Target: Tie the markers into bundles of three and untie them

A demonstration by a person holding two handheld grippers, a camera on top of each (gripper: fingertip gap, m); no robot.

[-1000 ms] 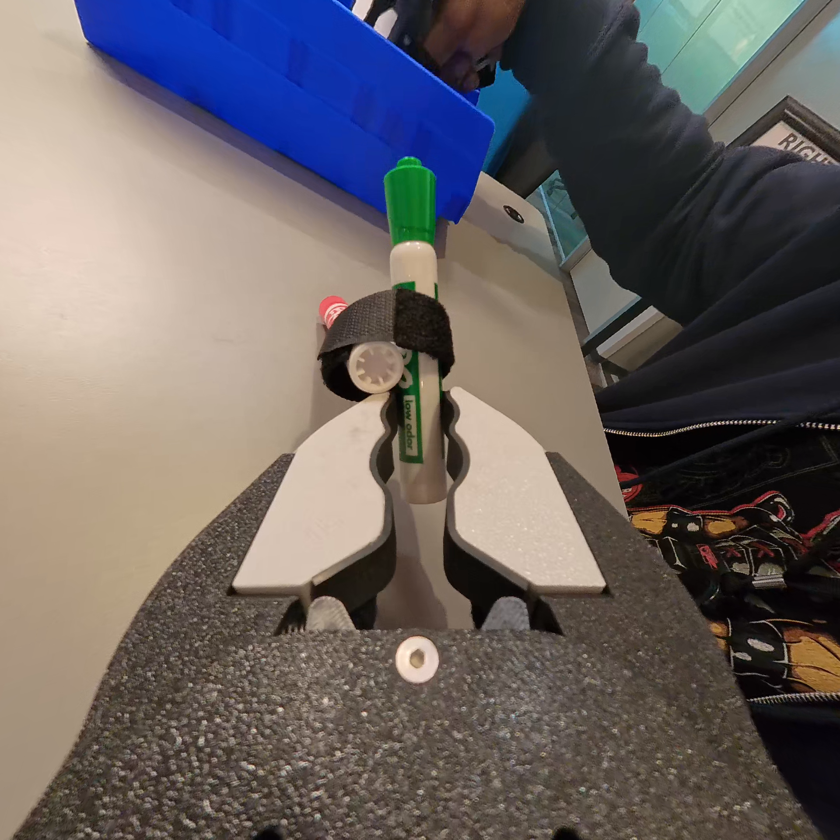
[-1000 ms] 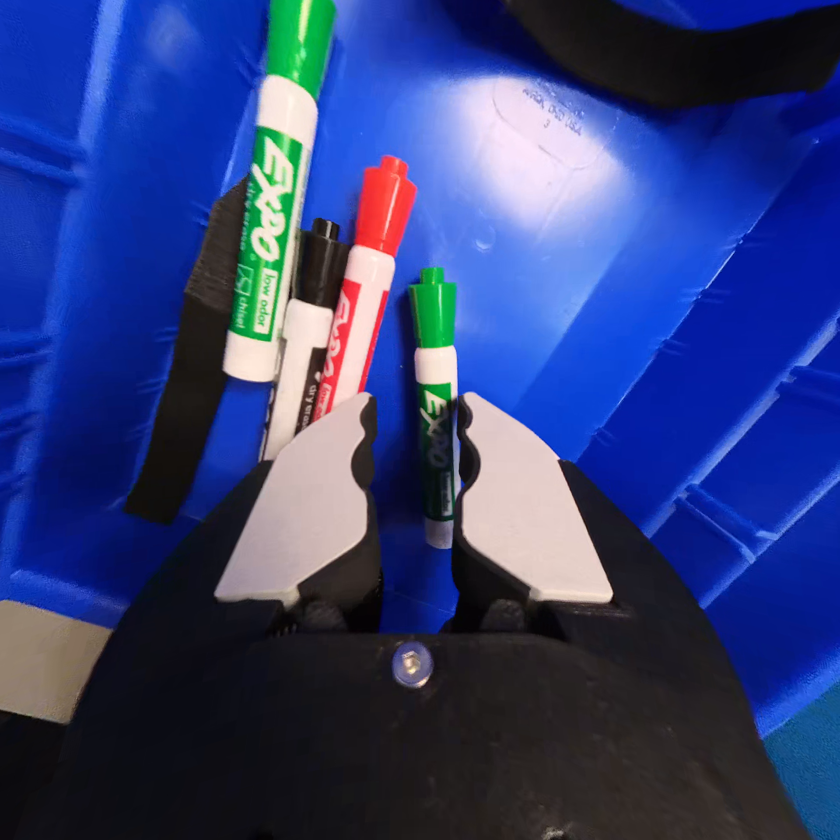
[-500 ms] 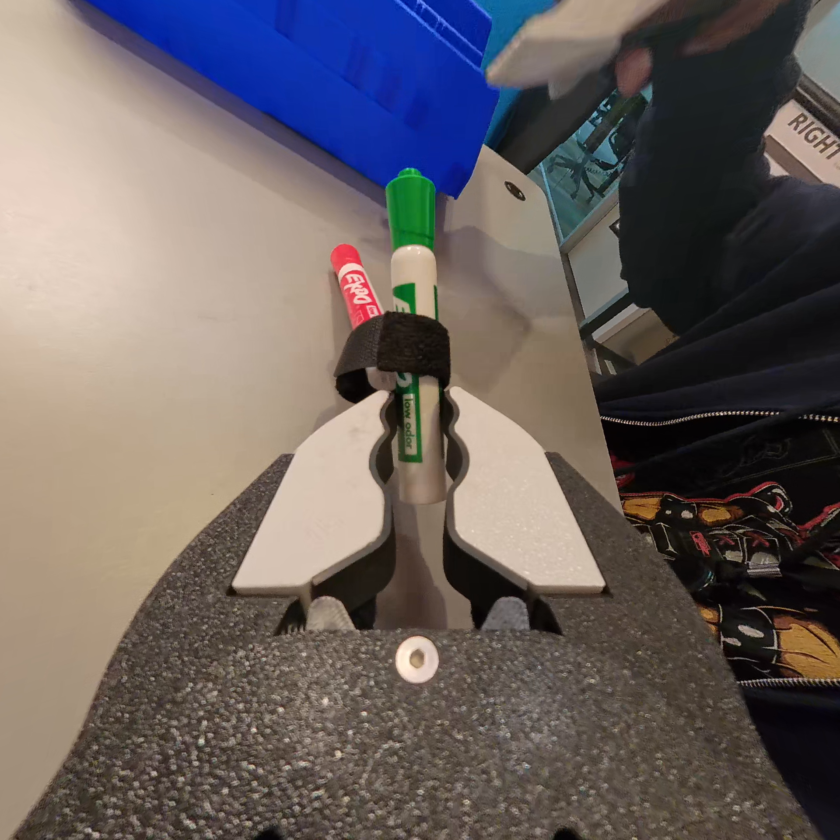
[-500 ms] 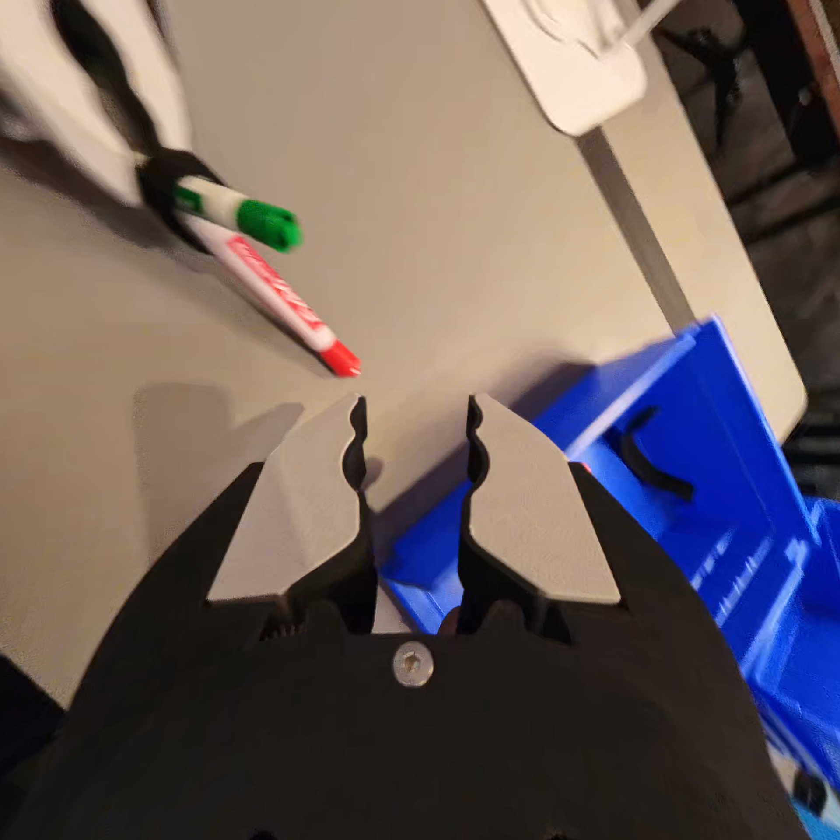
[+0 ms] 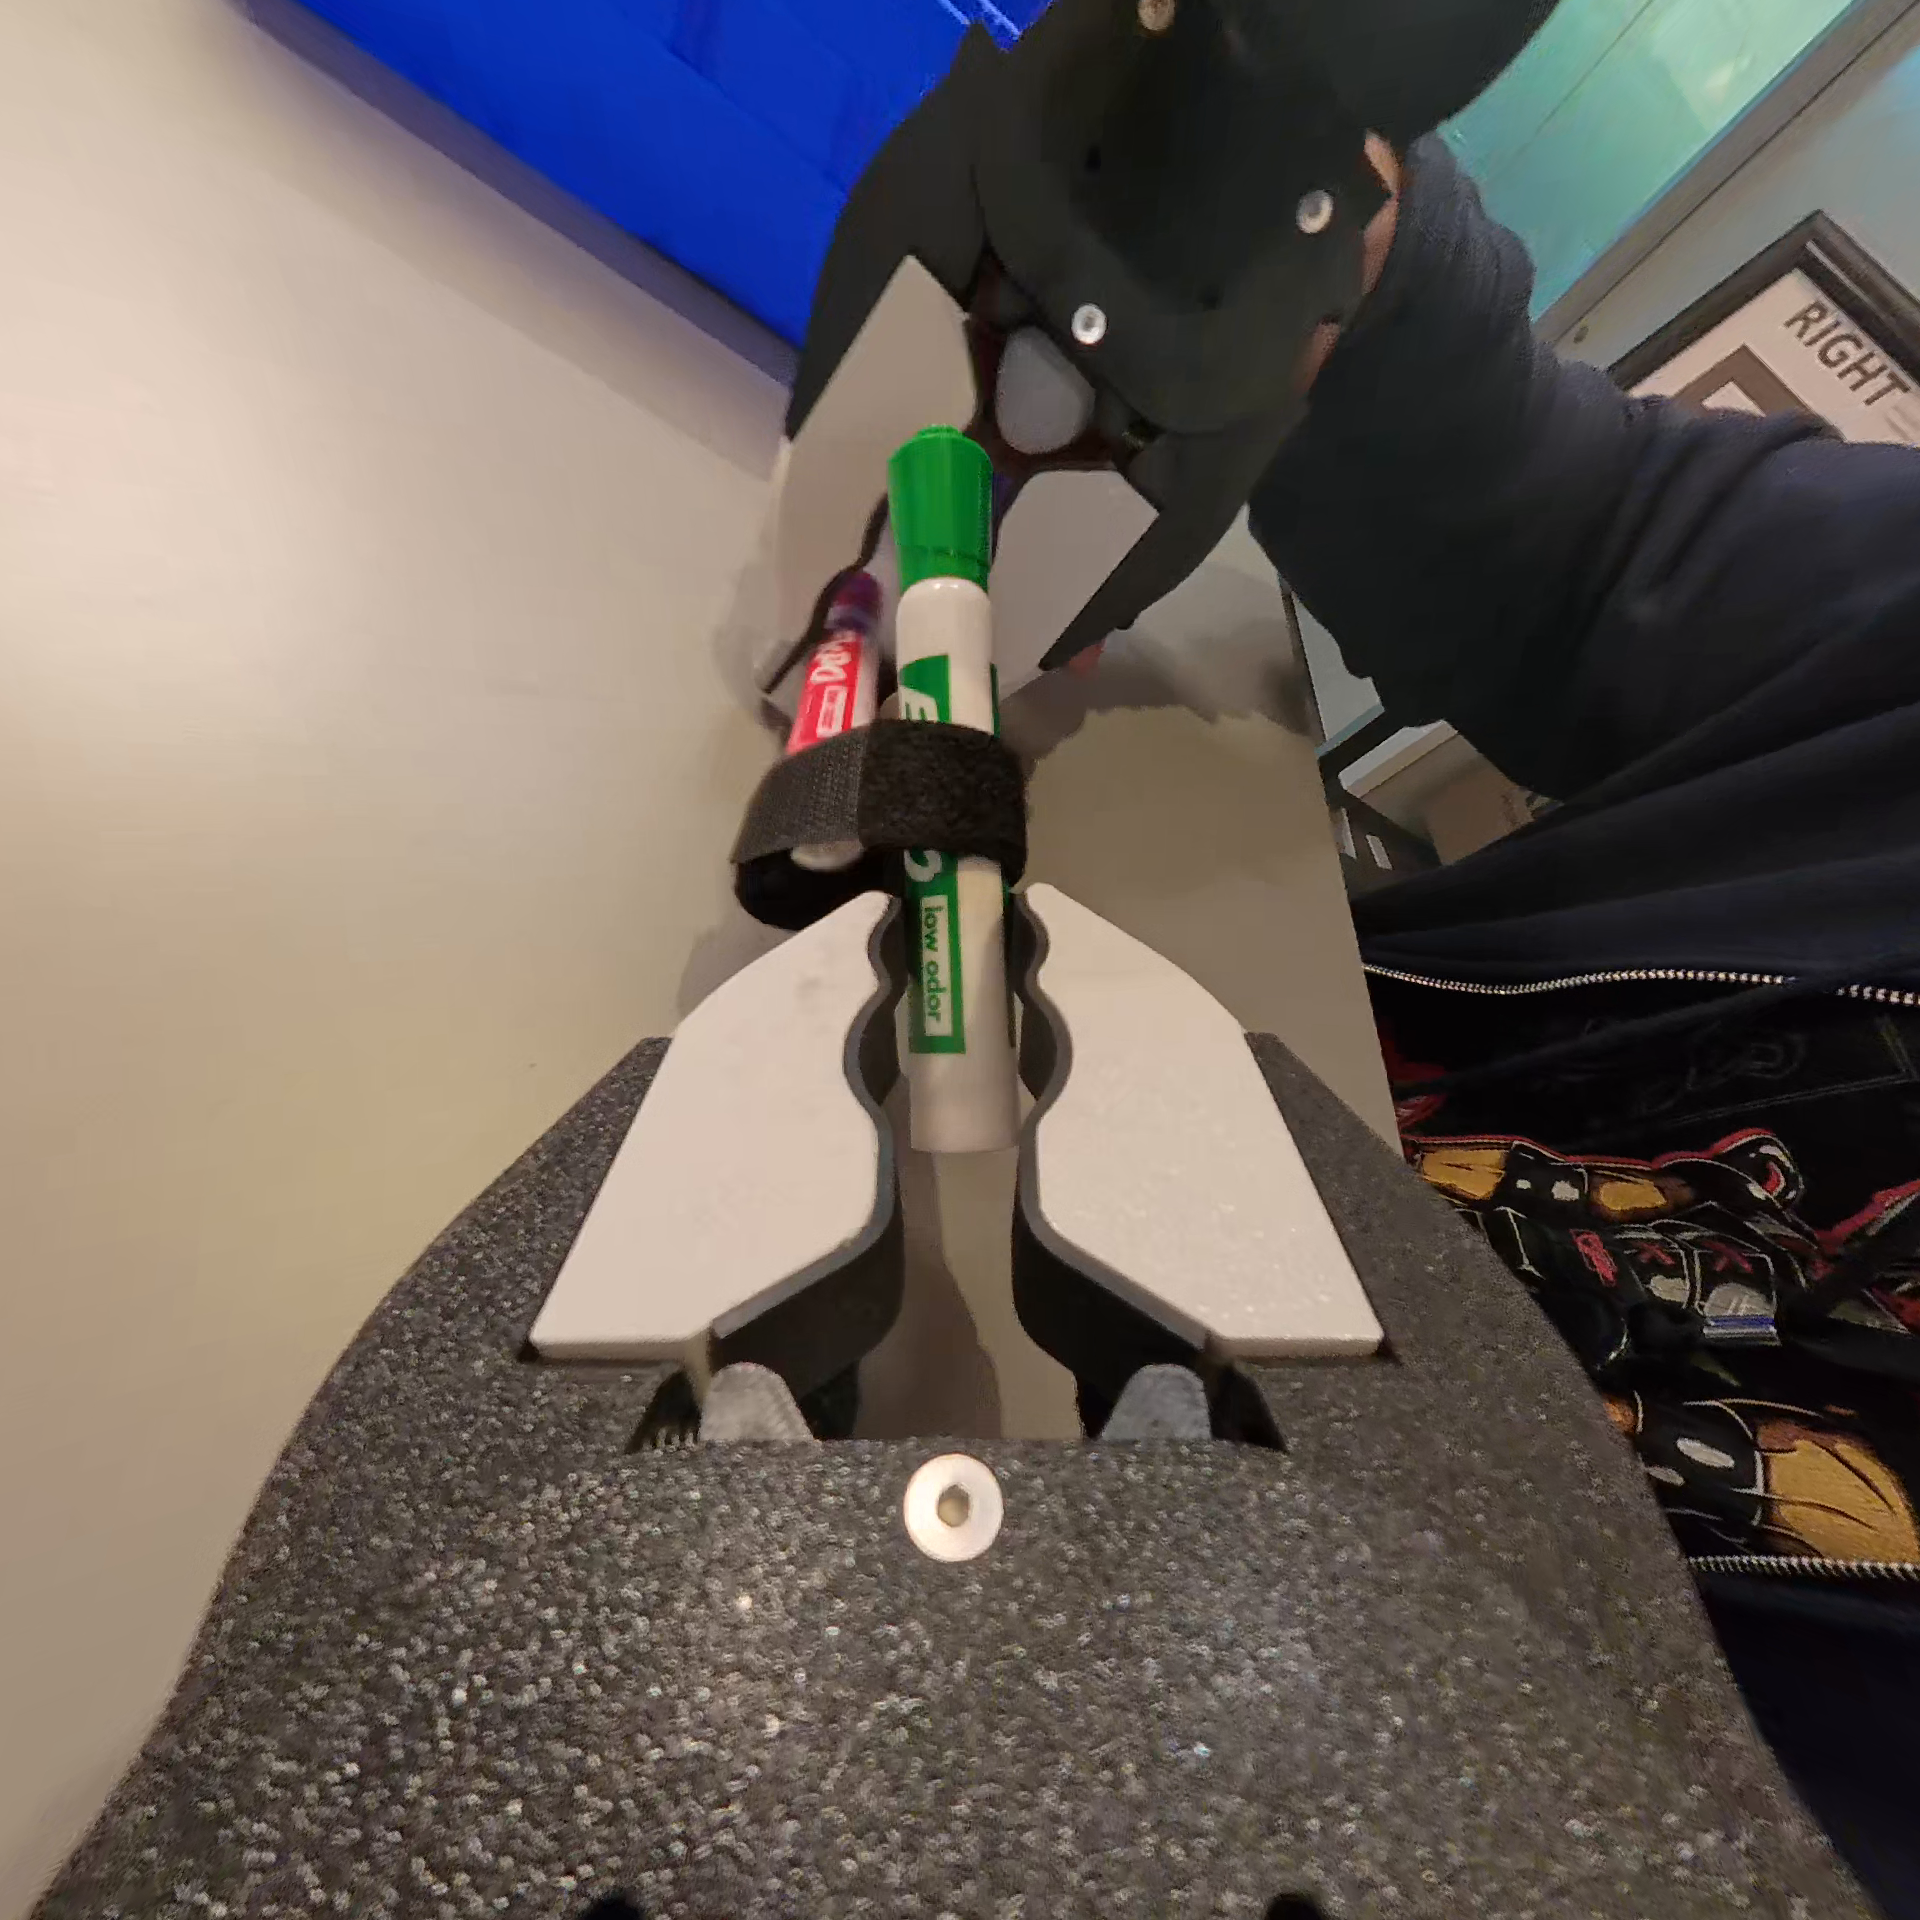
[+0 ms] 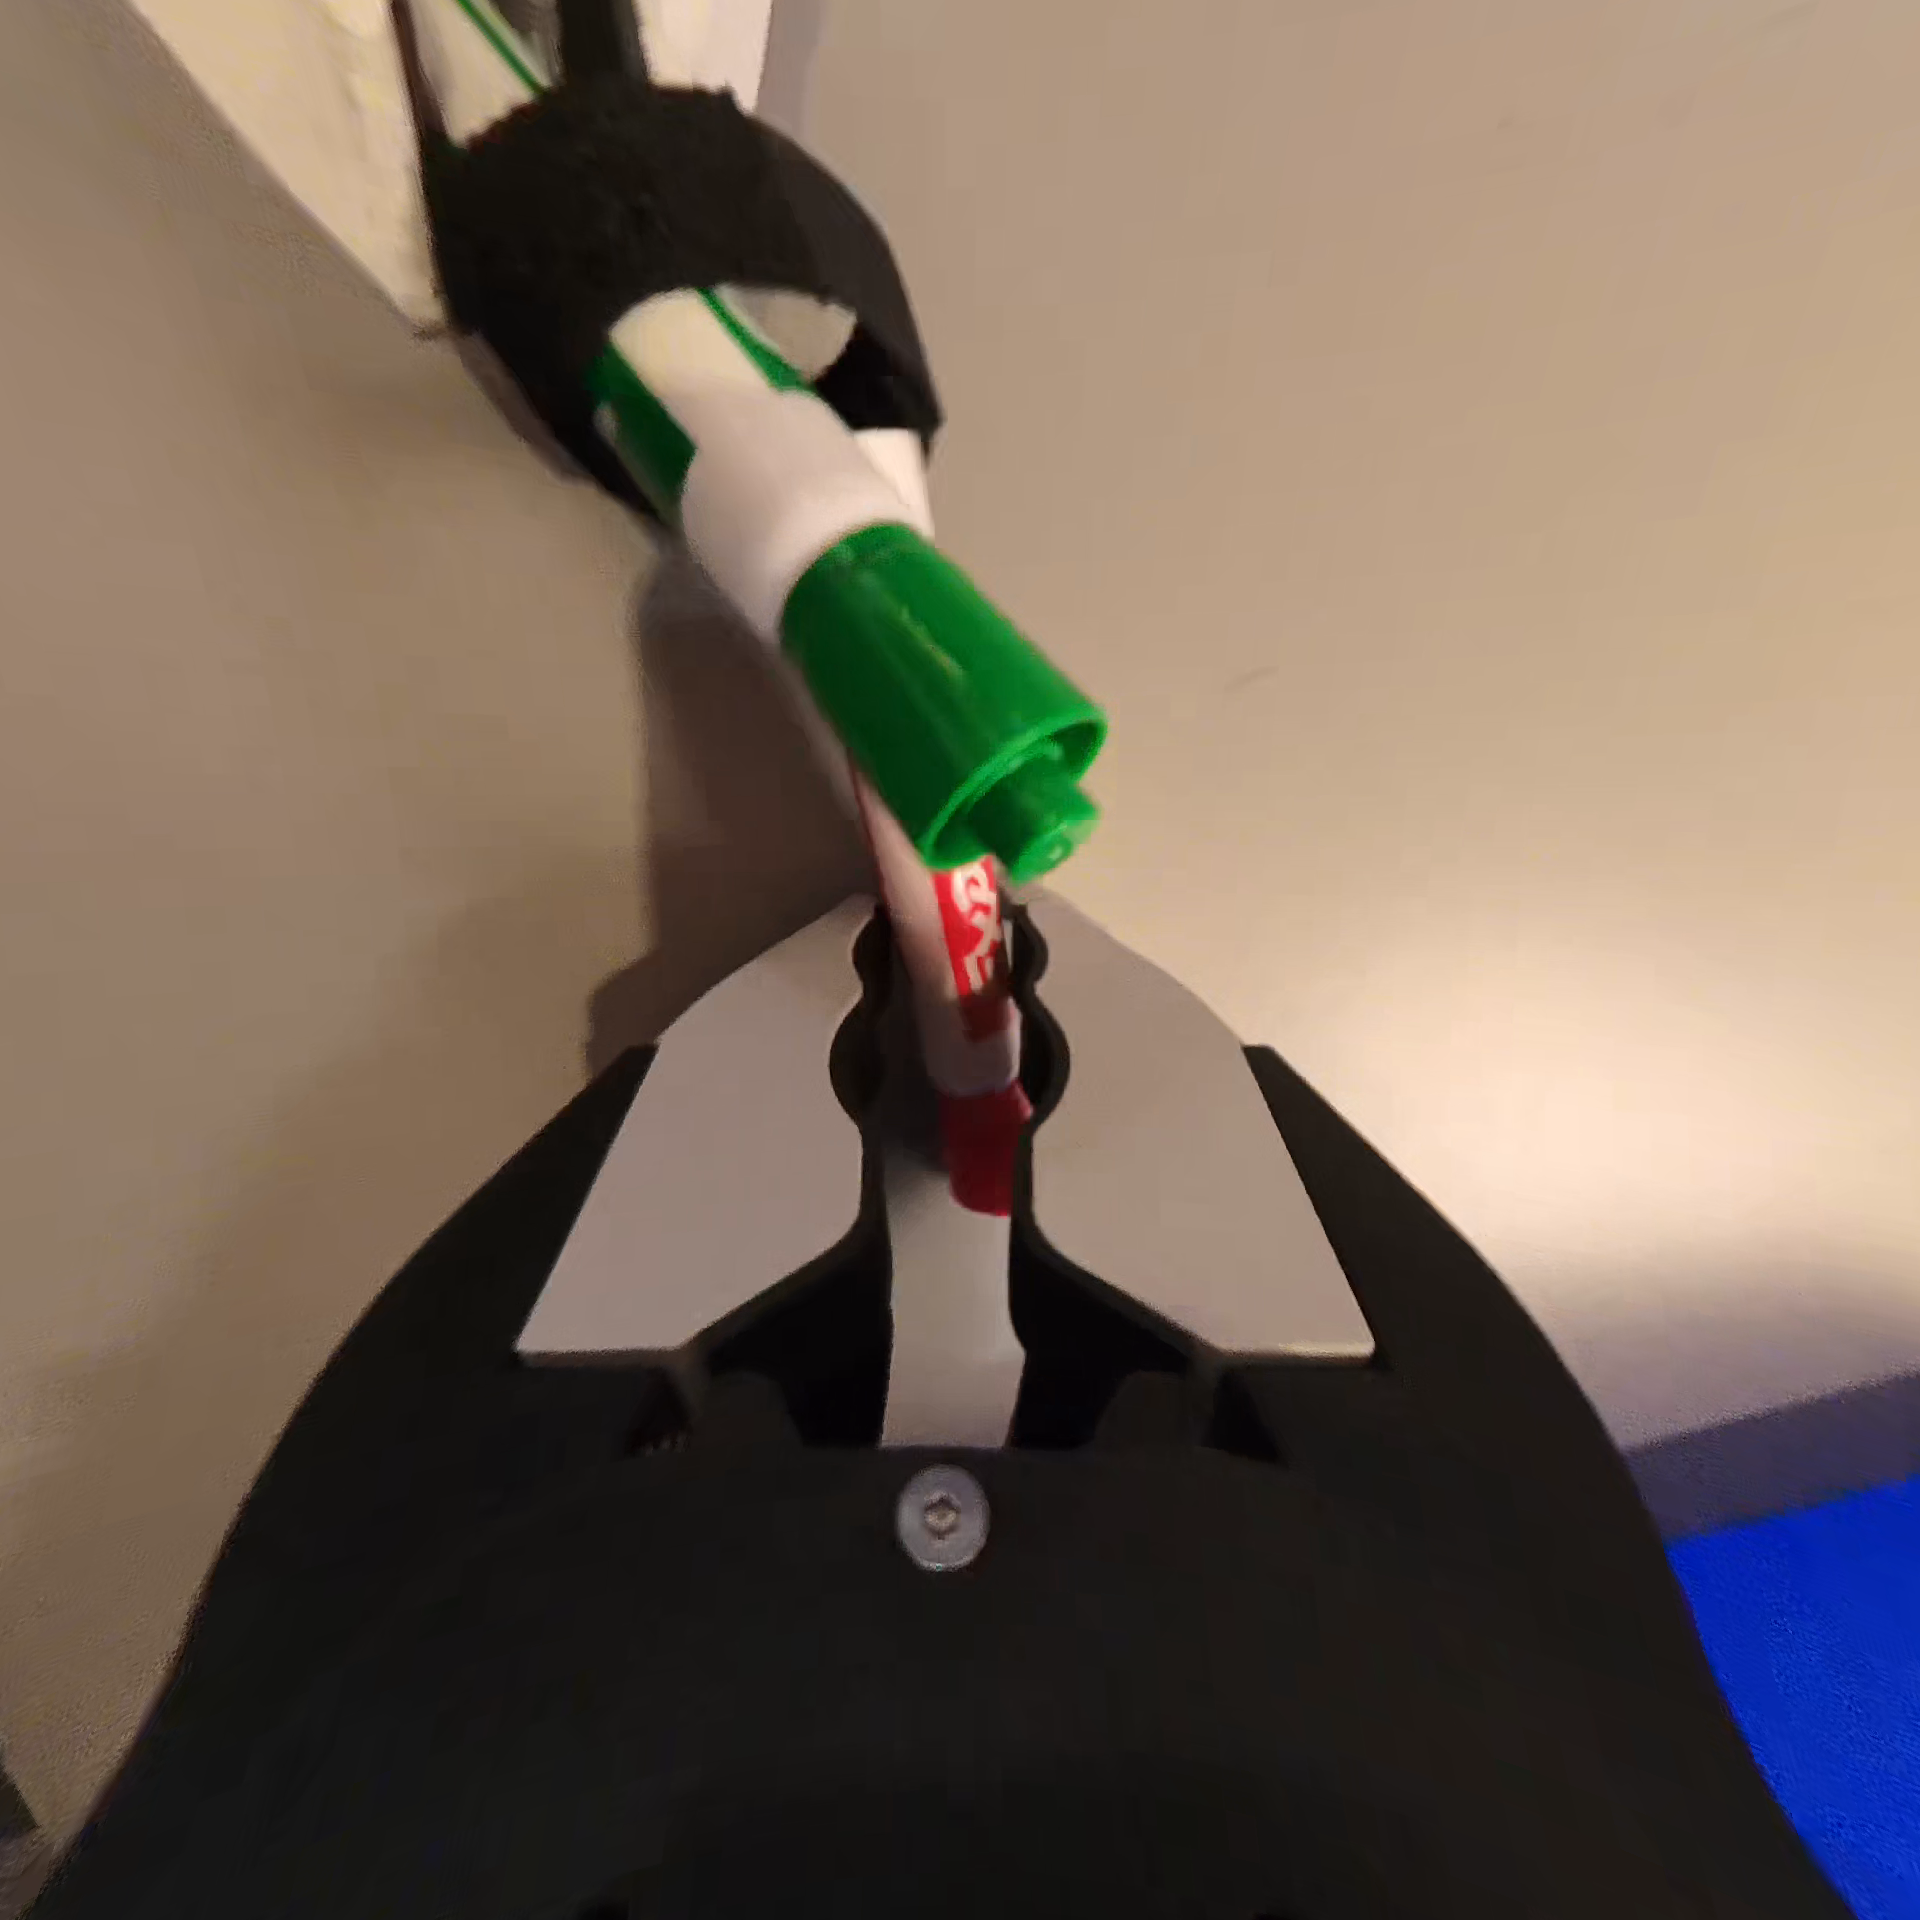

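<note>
**Both tongs on the strapped markers**

Left wrist view: my left tongs (image 5: 954, 935) sit at the centre of the frame, clamped on the white barrel of the green marker (image 5: 943, 790), which runs straight up the frame with its green cap at the top. A black strap (image 5: 894, 805) loops round that marker just past my fingertips, and it also takes in the red marker (image 5: 831, 696), which lies to the left of the green one and slants away toward the upper left. The beige table (image 5: 312, 727) fills the left half of the frame. A blue bin (image 5: 665, 114) stands on it along the top edge. My right tongs (image 5: 914, 582) come down from the upper middle, black-bodied, with their tips behind the green cap. A dark sleeve (image 5: 1558, 499) fills the upper right.

Right wrist view: my right tongs (image 6: 943, 925) are at centre frame, closed on the red marker (image 6: 971, 987); its red cap lies between the fingers, pointing at the camera. The green marker (image 6: 914, 665) crosses just above the tips, cap toward the lower right. The strap (image 6: 644, 197) wraps both barrels in the upper left, blurred. Beyond it I see pale fingers (image 6: 343, 135) of my left tongs. The table (image 6: 1455, 520) lies behind everything, and a corner of the bin (image 6: 1808, 1683) shows at the lower right.
</note>
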